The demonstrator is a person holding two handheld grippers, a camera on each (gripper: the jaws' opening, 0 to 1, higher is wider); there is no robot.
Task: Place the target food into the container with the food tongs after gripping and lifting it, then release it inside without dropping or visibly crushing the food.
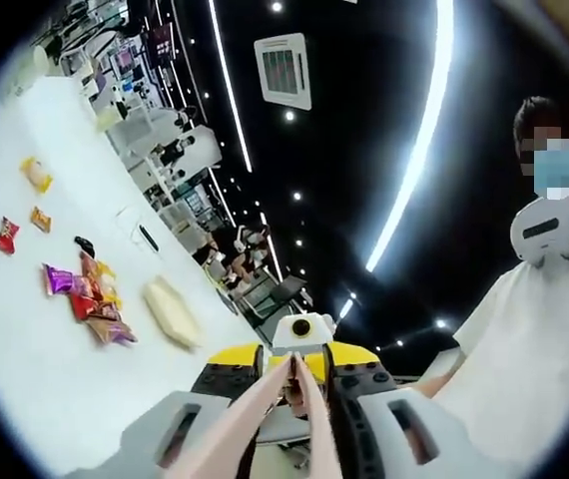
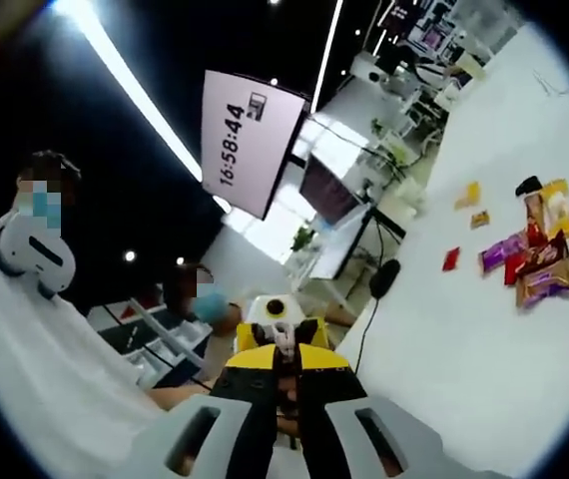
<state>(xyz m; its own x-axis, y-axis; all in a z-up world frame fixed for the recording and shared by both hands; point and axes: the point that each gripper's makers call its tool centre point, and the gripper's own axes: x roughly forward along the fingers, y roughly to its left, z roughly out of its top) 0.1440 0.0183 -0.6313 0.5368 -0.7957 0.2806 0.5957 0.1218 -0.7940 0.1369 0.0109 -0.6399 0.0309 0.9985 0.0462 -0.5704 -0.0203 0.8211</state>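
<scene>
Both grippers are raised and tilted up toward the ceiling, facing each other, well apart from the white table (image 1: 25,329). In the left gripper view the left gripper (image 1: 292,371) has its jaws pressed together on a pair of pale pink food tongs (image 1: 265,419), whose arms run up between the jaws and meet at the tip, so the tongs look squeezed closed with nothing in them. In the right gripper view the right gripper (image 2: 286,361) has jaws closed tight, with something dark and small between the tips; I cannot tell if it holds anything.

The food lies on the table: a cluster of coloured snack packets (image 1: 93,294), a pale yellow oblong piece (image 1: 172,312) just beside it, and scattered red and orange packets farther off (image 1: 7,235). From the left gripper the food sits off to the left and lower, far from the tong tips. The oblong piece's long axis runs roughly diagonal in that view. Which item is the target I cannot tell, and no container is clearly identifiable.

The right gripper view shows the same packet cluster (image 2: 532,254) at its right side, on the table (image 2: 444,359), plus a hanging screen reading 16:58:44 (image 2: 250,140) and a black cable. The left gripper view has a ceiling vent and the oblong piece. A person in white with a headset round the neck (image 1: 534,339) stands near.

Judgement: the tongs hand is left, so it must swing down and left to reach the food; grasp not started.
</scene>
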